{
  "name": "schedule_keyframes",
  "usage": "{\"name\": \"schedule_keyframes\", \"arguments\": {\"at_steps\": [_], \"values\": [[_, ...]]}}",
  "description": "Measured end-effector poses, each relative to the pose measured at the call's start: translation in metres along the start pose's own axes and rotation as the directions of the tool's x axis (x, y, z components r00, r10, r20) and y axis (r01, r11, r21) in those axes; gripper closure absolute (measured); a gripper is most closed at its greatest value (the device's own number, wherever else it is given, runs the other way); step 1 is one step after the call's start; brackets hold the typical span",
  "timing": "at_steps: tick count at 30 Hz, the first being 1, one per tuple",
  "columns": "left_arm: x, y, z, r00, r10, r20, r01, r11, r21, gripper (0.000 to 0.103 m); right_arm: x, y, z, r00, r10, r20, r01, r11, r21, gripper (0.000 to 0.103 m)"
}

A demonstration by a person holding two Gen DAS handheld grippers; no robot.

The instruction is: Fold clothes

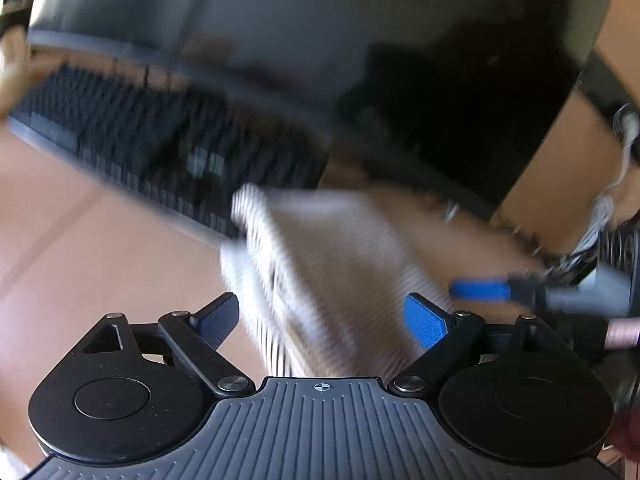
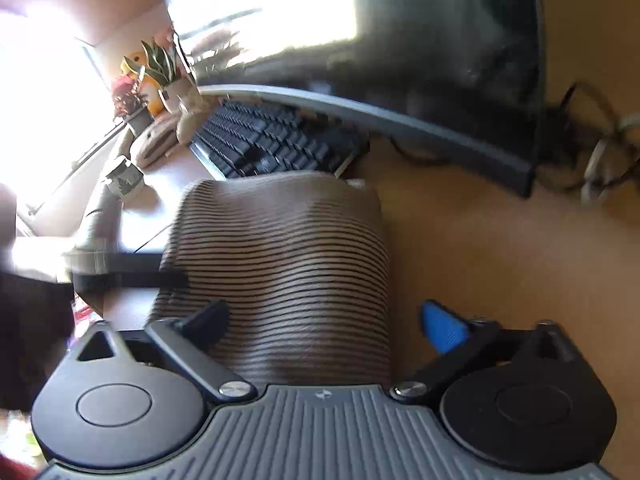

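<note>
Spread wide at the bottom of the right wrist view, our right gripper [image 2: 326, 326] has nothing pressed between its pads: the dark finger [image 2: 208, 320] sits over the near edge of the folded striped garment [image 2: 280, 264] and the blue finger [image 2: 444, 330] is out over bare wood. That garment lies flat on the wooden desk [image 2: 500, 248], a neat rectangular stack of thin dark stripes on pale cloth, its far edge just in front of the black keyboard [image 2: 272, 140]. Our left gripper [image 1: 322, 322] is likewise parted with its pads clear, the garment [image 1: 320, 264] blurred beneath and ahead of it. From the left we see the right gripper's blue fingertip [image 1: 480, 291] reaching in beside the cloth. Behind the keyboard stands a dark monitor [image 2: 440, 60]; potted plants [image 2: 160, 76] crowd the sunlit corner by it, and cables [image 2: 600, 148] lie on the desk past the monitor's other end.
</note>
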State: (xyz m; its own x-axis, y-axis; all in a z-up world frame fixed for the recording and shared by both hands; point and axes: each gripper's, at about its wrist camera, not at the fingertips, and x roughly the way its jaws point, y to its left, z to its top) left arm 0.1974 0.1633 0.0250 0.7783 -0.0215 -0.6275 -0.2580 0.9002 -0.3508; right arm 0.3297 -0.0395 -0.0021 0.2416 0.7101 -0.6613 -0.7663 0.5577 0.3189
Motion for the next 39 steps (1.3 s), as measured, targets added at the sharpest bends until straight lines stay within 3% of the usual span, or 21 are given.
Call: {"name": "schedule_keyframes", "arguments": {"at_steps": [3,6,8,11,14,18,21,26,30,35,39], "values": [[0.016,0.002,0.021,0.997,-0.065,0.034,0.065,0.998,0.018,0.008,-0.023,0.022,-0.011,0.997,-0.027,0.07,0.03,0.999,-0.044,0.0],[0.053,0.005,0.03,0.996,-0.093,-0.019,0.093,0.995,0.023,0.008,-0.038,0.054,-0.023,0.991,-0.004,0.13,0.019,0.993,-0.113,0.0],[0.064,0.02,0.024,0.994,-0.081,-0.07,0.085,0.995,0.053,0.008,-0.028,0.073,-0.031,0.996,-0.004,0.086,0.019,0.984,-0.176,0.0],[0.071,0.026,0.021,0.992,-0.086,-0.091,0.096,0.99,0.106,0.005,0.006,0.078,-0.046,0.997,-0.082,-0.008,0.079,0.979,-0.187,0.0],[0.067,0.035,0.016,0.989,-0.121,-0.086,0.131,0.983,0.128,0.005,0.017,0.089,-0.049,0.987,-0.158,0.001,0.154,0.961,-0.228,0.0],[0.063,0.043,0.012,0.982,-0.176,-0.066,0.183,0.975,0.128,0.004,0.018,0.091,-0.045,0.983,-0.183,-0.002,0.179,0.963,-0.201,0.0],[0.06,0.042,0.011,0.982,-0.178,-0.067,0.186,0.971,0.151,0.004,0.018,0.092,-0.046,0.979,-0.203,0.008,0.201,0.961,-0.191,0.0],[0.041,0.036,0.004,0.997,-0.072,-0.028,0.075,0.988,0.132,0.004,0.013,0.09,-0.045,0.978,-0.206,0.023,0.206,0.962,-0.176,0.0],[0.005,0.03,-0.02,0.999,0.037,0.03,-0.04,0.995,0.09,0.004,-0.007,0.08,-0.049,0.984,-0.167,0.06,0.173,0.978,-0.114,0.0],[-0.052,0.007,-0.074,0.973,0.201,0.116,-0.2,0.98,-0.019,0.0,-0.042,0.061,-0.073,0.986,-0.143,0.09,0.15,0.986,-0.078,0.0],[-0.074,-0.024,-0.122,0.941,0.316,0.119,-0.304,0.946,-0.108,0.0,-0.068,0.045,-0.105,0.98,-0.135,0.149,0.151,0.984,-0.1,0.0]]}}
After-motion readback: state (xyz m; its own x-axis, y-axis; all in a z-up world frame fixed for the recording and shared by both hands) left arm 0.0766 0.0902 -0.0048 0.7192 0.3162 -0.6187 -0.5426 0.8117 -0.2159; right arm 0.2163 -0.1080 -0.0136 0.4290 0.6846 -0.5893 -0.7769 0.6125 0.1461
